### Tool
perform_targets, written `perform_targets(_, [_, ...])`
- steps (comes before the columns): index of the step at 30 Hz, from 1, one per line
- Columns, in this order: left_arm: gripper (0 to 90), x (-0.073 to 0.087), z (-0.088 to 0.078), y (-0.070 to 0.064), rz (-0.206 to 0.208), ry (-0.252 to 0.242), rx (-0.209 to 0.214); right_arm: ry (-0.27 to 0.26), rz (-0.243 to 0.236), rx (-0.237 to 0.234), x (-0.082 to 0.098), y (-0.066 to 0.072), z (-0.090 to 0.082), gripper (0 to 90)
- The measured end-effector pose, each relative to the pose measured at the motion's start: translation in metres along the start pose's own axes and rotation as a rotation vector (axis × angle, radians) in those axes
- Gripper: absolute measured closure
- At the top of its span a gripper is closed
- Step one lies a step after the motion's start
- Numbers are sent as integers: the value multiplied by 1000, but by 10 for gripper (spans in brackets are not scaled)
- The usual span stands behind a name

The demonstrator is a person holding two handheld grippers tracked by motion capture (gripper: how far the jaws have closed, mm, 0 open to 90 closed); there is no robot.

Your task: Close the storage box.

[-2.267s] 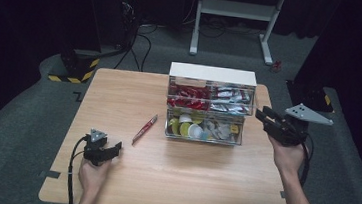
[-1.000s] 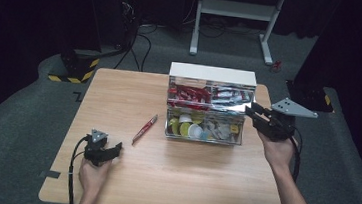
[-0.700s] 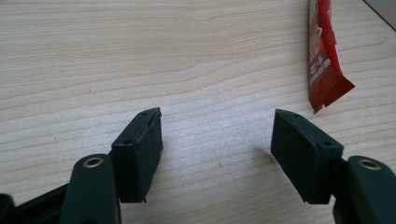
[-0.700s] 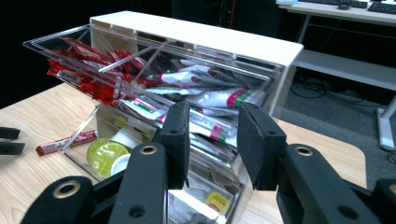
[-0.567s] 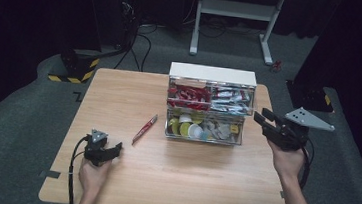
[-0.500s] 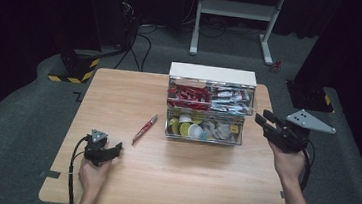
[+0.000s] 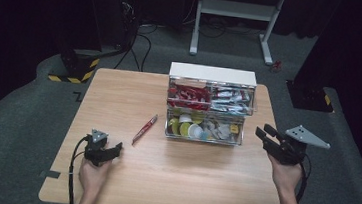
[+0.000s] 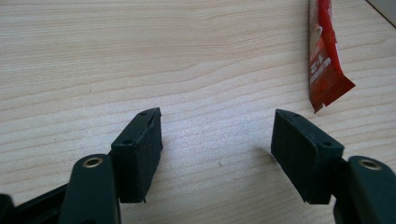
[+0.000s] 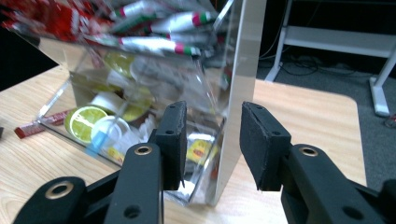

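Beside the organizer's (image 7: 210, 105) right end, right claw (image 7: 266, 135) part-spread, jaws just opening, nothing gripped, box corner close ahead between them. At the worktop's (image 7: 119, 91) near left, left claw (image 7: 114, 148) released, empty, sachet (image 7: 145, 128) nearby.

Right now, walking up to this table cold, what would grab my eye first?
Probably the clear box at the far middle of the wooden table, its top drawers packed with red and white sachets and little cups below. A lone red sachet lies on the wood to its left. The right gripper hangs open by the box's right end, and the left gripper rests open near the front edge.
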State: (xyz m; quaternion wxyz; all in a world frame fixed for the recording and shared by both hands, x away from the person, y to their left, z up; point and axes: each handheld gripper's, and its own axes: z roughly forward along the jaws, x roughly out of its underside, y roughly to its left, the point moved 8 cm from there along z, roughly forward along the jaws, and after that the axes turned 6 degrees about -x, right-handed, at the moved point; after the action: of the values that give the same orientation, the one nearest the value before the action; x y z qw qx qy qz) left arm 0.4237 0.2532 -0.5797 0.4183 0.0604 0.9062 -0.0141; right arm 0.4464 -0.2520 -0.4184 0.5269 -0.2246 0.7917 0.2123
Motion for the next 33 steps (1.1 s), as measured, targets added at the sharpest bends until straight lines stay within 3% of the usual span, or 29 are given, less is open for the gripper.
perform_targets(13, [338,0,0,0,0,0,1,62,71,21,50,-9,16,603])
perform_targets(33, [334,0,0,0,0,0,4,208,89,111,107,-20,46,575])
